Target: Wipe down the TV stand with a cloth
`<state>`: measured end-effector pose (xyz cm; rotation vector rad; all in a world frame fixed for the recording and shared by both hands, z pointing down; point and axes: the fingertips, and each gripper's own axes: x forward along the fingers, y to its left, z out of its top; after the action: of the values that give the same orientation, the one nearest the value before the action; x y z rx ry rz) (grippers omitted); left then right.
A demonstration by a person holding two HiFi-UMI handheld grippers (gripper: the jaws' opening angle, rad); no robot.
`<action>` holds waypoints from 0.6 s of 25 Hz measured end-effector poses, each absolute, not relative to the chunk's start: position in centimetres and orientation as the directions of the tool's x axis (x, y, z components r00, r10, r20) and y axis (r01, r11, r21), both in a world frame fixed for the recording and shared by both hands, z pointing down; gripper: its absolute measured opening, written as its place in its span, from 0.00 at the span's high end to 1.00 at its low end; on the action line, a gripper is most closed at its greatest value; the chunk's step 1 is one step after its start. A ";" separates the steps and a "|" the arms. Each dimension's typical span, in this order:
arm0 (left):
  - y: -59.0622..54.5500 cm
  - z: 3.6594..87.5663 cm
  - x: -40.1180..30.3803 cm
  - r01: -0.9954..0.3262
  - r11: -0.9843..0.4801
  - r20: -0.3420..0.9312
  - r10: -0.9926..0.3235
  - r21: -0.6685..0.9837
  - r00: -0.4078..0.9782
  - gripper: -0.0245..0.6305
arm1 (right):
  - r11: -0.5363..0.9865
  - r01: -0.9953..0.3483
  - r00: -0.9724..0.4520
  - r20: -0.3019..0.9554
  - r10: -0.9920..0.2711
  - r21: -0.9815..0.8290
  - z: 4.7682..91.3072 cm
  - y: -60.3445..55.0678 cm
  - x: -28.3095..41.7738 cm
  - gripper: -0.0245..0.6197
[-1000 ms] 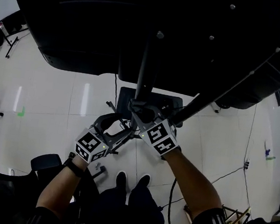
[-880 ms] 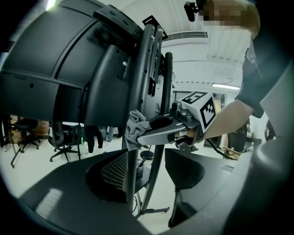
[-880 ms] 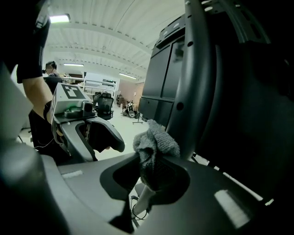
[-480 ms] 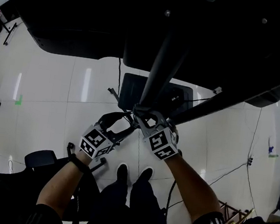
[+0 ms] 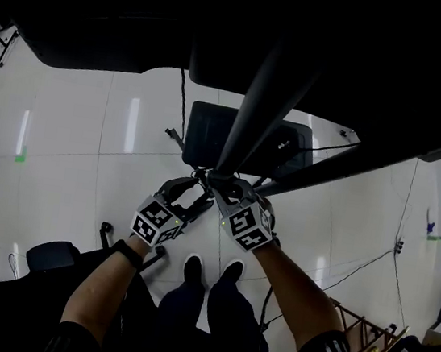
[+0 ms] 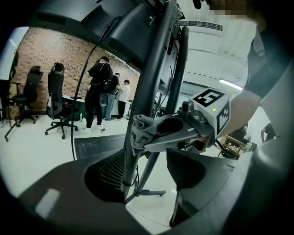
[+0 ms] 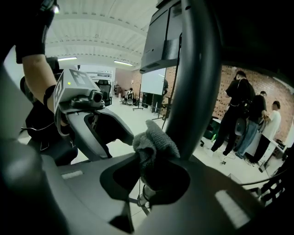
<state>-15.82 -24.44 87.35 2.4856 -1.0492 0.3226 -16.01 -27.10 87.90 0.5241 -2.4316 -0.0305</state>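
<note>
when checking the hold, note right gripper jaws clamped on crumpled grey terry cloth, pressed against near side of dark round upright pole of tv stand, above black rectangular base plate, likely for rubbing contact. note left gripper jaws apart, empty, just beside pole, probably standing clear. mind thin black cable running to base plate edge. disregard standing people by brick wall, well apart.

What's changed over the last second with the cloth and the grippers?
The right gripper seems to have slid the cloth slightly down the pole. Nothing taken or released: it is still shut on the cloth, the left gripper open beside it.
</note>
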 end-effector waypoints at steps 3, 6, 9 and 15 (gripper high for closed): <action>-24.7 89.9 -15.9 -0.723 -0.619 0.383 -0.615 0.308 0.689 0.51 | 0.921 -0.364 -0.699 0.613 -0.368 0.138 90.9 -27.1 -15.7 0.89; -24.5 92.2 -16.1 -0.726 -0.607 0.405 -0.604 0.325 0.686 0.51 | 0.925 -0.363 -0.695 0.629 -0.349 0.112 93.9 -27.0 -15.9 0.89; -24.3 93.8 -15.9 -0.729 -0.595 0.419 -0.599 0.338 0.683 0.51 | 0.928 -0.361 -0.695 0.639 -0.330 0.088 96.1 -26.9 -15.9 0.89; -24.0 96.6 -15.4 -0.729 -0.586 0.441 -0.583 0.354 0.682 0.51 | 0.920 -0.392 -0.674 0.672 -0.306 0.025 99.4 -26.8 -15.4 0.89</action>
<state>-15.40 -23.98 96.59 2.3812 -1.0101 0.3797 -15.44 -26.82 99.38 0.4939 -2.3584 0.1567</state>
